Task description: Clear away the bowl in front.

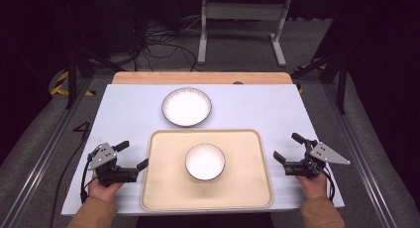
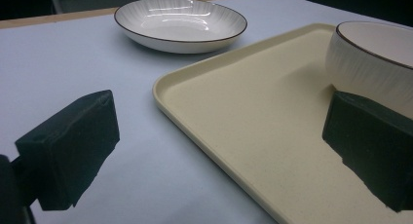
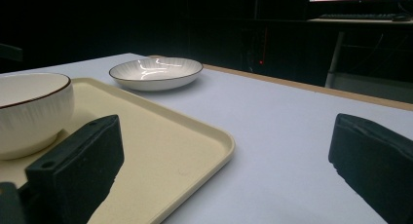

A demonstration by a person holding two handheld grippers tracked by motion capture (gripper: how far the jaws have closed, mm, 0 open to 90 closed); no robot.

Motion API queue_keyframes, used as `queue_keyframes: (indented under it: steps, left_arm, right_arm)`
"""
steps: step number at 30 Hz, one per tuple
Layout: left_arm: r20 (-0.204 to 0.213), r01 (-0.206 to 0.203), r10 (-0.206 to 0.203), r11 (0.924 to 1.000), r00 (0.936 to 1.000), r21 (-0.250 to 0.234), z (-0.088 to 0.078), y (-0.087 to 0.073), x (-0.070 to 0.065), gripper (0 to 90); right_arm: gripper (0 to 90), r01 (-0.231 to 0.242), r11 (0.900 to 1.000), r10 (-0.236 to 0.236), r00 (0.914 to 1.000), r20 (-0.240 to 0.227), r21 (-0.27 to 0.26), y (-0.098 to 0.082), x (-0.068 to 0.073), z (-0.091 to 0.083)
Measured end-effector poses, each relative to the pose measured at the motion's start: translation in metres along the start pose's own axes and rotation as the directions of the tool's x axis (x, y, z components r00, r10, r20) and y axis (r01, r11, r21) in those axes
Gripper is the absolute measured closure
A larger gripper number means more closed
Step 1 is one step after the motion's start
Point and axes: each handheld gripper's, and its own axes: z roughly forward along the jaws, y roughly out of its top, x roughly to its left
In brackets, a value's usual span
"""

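A cream tray point(image 1: 163, 193) point(image 2: 234, 102) point(image 3: 185, 136) lies at the table's near middle. In its centre stands a white ribbed bowl point(image 1: 205, 161) point(image 2: 375, 58) point(image 3: 29, 112) with a dark rim. A shallow white plate point(image 1: 186, 106) point(image 2: 180, 22) point(image 3: 156, 72) rests on the table beyond the tray. My left gripper point(image 1: 131, 155) point(image 2: 219, 151) is open beside the tray's left edge, one jaw over the tray. My right gripper point(image 1: 289, 147) point(image 3: 224, 170) is open beside the tray's right edge. Both hold nothing.
The pale blue table top point(image 1: 124, 109) has a wooden strip point(image 1: 198, 78) along its far edge. Beyond the table stand a white frame point(image 1: 242, 20) and loose cables point(image 1: 158, 44) on the floor. Metal rails run along both sides of the table.
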Motion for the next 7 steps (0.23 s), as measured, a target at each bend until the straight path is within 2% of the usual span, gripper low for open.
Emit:
queue_keyframes:
  steps: [7]
  left_arm:
    - [0.012,0.012,-0.012,0.9999,0.9999,-0.008,-0.0010,-0.0002,0.0019,0.4]
  right_arm:
    - [0.2,-0.006,1.000,0.006,1.0000,-0.004,-0.008,0.0000,-0.0009,-0.0003]
